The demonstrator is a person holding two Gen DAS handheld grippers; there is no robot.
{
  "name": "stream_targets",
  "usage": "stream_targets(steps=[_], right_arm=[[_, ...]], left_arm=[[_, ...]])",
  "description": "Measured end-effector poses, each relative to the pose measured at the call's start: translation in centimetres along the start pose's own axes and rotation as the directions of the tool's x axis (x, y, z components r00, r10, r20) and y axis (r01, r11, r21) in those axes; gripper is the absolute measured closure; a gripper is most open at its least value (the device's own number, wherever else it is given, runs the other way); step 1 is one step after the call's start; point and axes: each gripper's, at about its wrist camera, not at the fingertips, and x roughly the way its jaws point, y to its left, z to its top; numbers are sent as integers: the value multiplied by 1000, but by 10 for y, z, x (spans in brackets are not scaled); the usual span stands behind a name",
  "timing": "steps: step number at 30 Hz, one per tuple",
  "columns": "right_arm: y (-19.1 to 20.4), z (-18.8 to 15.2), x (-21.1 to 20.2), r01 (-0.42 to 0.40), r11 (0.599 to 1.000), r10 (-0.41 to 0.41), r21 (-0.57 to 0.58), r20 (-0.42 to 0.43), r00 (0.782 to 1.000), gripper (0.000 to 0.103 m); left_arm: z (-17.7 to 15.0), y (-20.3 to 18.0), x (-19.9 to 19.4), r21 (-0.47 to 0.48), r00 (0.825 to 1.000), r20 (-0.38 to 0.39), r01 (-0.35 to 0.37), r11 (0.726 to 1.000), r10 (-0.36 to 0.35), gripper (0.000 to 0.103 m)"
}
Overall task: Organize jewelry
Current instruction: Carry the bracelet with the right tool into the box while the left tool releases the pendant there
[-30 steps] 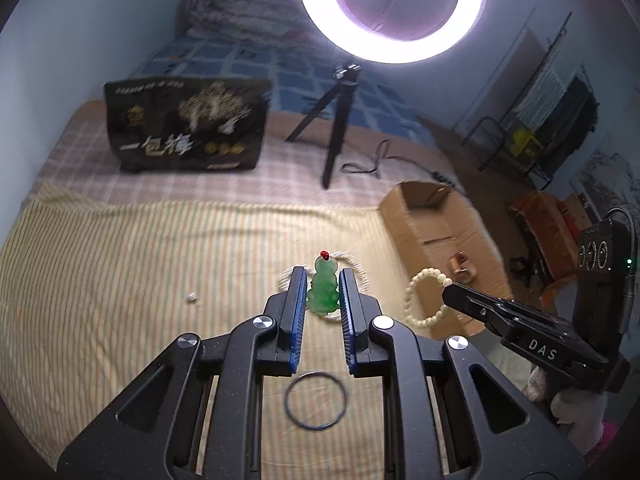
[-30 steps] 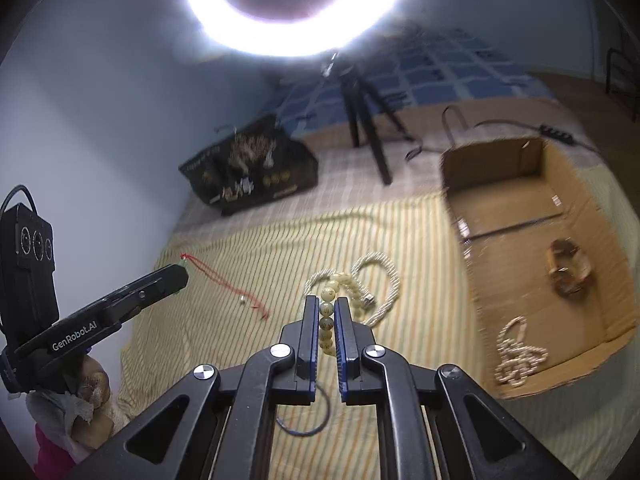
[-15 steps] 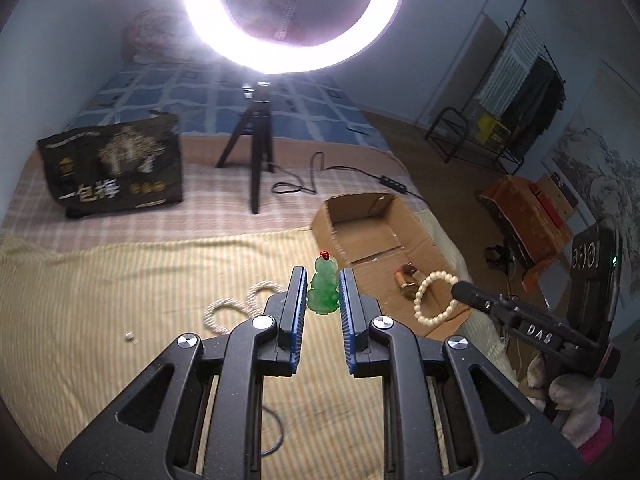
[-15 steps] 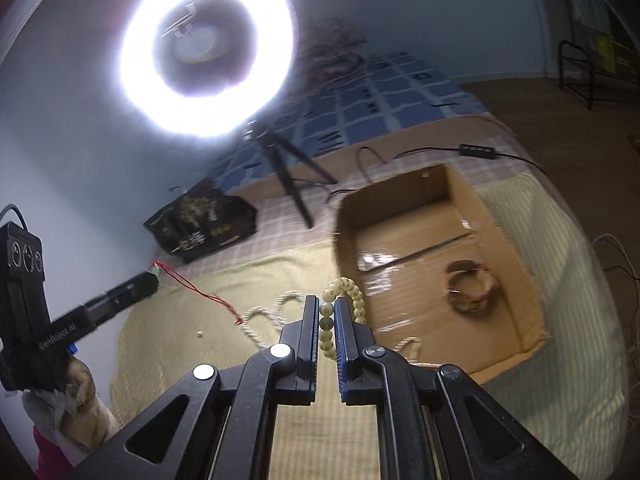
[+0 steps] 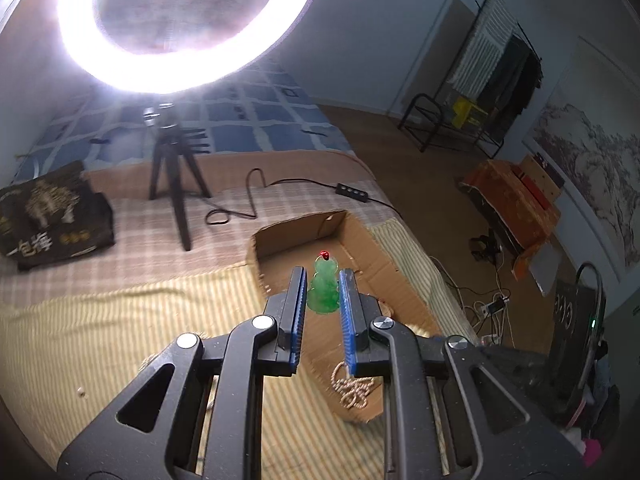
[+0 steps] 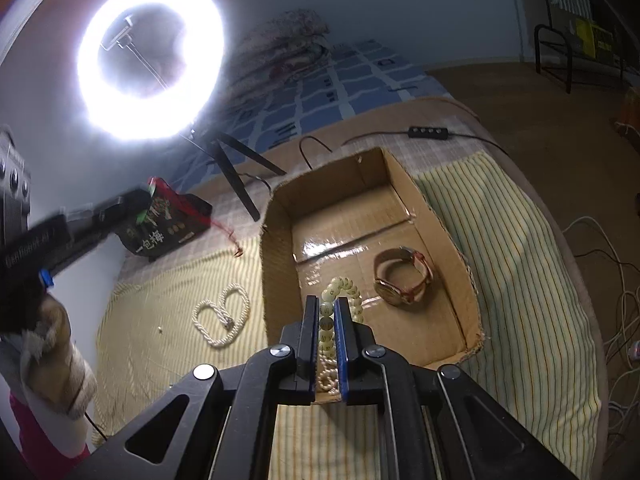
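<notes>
My left gripper point(image 5: 323, 280) is shut on a green jade pendant point(image 5: 325, 290) with a red knot on top, held above the open cardboard box point(image 5: 298, 228). In the right wrist view that gripper point(image 6: 146, 196) shows blurred at the left, a red cord point(image 6: 220, 226) trailing from it. My right gripper point(image 6: 326, 308) is shut on a cream bead bracelet point(image 6: 340, 290) over the near end of the box point(image 6: 276, 272). A brown-strap watch point(image 6: 404, 276) lies on the box floor. A small pearl strand point(image 5: 352, 386) lies at the box's near end.
A cream rope necklace point(image 6: 220, 316) lies on the striped yellow cloth point(image 6: 168, 304) left of the box. Behind stand a ring light point(image 6: 150, 68) on a tripod point(image 5: 172, 184), a black printed bag point(image 5: 52, 220), and a cable with a switch point(image 5: 352, 192).
Both grippers swept right from over the cloth to over the box, each keeping its piece. The dark ring and the rope necklace have left the left wrist view.
</notes>
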Motion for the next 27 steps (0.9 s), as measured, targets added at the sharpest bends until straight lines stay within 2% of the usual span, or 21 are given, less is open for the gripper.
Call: stream_targets(steps=[8, 14, 21, 25, 27], right_arm=[[-11, -6, 12, 12, 1000, -12, 13, -34, 999, 98], [-17, -8, 24, 30, 999, -29, 17, -60, 998, 98], [-26, -7, 34, 43, 999, -41, 31, -76, 996, 97], [-28, -8, 35, 41, 998, -37, 39, -81, 996, 92], [-29, -9, 34, 37, 999, -34, 39, -78, 996, 81]], left_arm=[[7, -12, 41, 21, 999, -40, -21, 1000, 22, 88], [4, -7, 74, 9, 996, -82, -45, 999, 45, 88], [-3, -3, 95, 12, 991, -118, -66, 998, 67, 88], [-3, -2, 95, 9, 990, -125, -59, 998, 60, 88], [-3, -4, 94, 19, 990, -129, -61, 998, 63, 88]])
